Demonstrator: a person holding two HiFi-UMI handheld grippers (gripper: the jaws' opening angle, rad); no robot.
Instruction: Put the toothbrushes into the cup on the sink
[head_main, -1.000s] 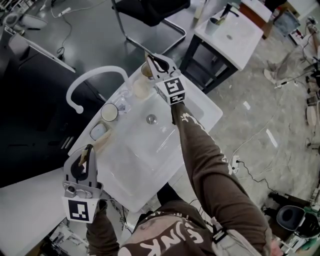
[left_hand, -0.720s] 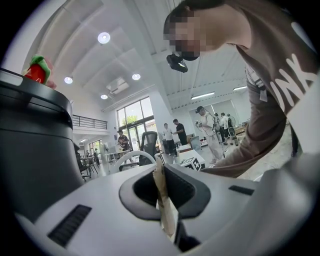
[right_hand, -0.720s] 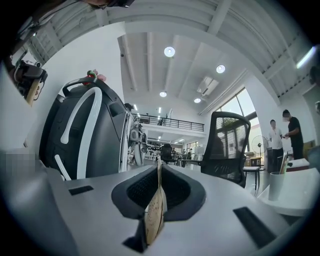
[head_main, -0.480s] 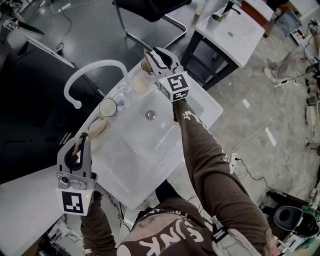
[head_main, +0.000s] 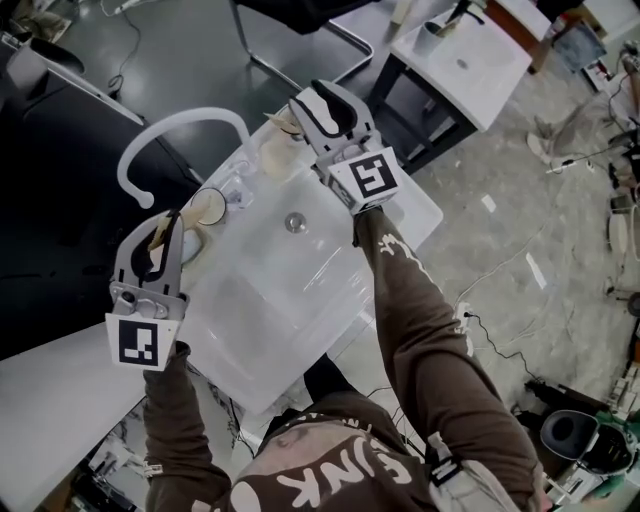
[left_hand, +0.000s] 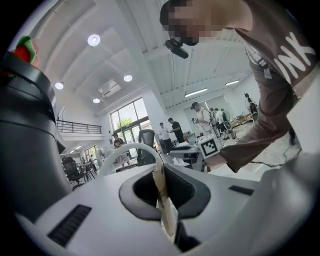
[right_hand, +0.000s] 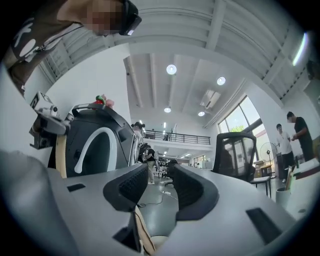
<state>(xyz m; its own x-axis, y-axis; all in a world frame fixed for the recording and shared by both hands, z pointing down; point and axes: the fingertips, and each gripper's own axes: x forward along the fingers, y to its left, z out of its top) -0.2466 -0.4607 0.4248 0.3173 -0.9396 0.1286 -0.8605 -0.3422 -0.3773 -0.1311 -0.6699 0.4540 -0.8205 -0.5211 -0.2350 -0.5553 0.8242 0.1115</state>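
A pale cup (head_main: 277, 158) stands on the back rim of the white sink (head_main: 250, 330), beside the faucet. A bamboo toothbrush (head_main: 286, 126) leans in it; in the right gripper view its handle (right_hand: 143, 235) shows low between the jaws, touching neither pad. My right gripper (head_main: 312, 100) hovers just over the cup with its jaws opening (right_hand: 155, 187). At the sink's left rim my left gripper (head_main: 166, 222) is shut on a second bamboo toothbrush (head_main: 157, 243), whose handle (left_hand: 163, 200) is pinched upright between the pads.
A white arched faucet (head_main: 170, 135) rises behind the sink's back left corner. A round tan-topped container (head_main: 209, 205) sits on the rim just past the left gripper. The drain (head_main: 294, 222) lies mid basin. A second sink stand (head_main: 465, 65) and a chair are farther back.
The right jaws have gone from shut to wide apart, letting go of the toothbrush in the cup. The left gripper has carried its toothbrush forward along the sink's left rim.
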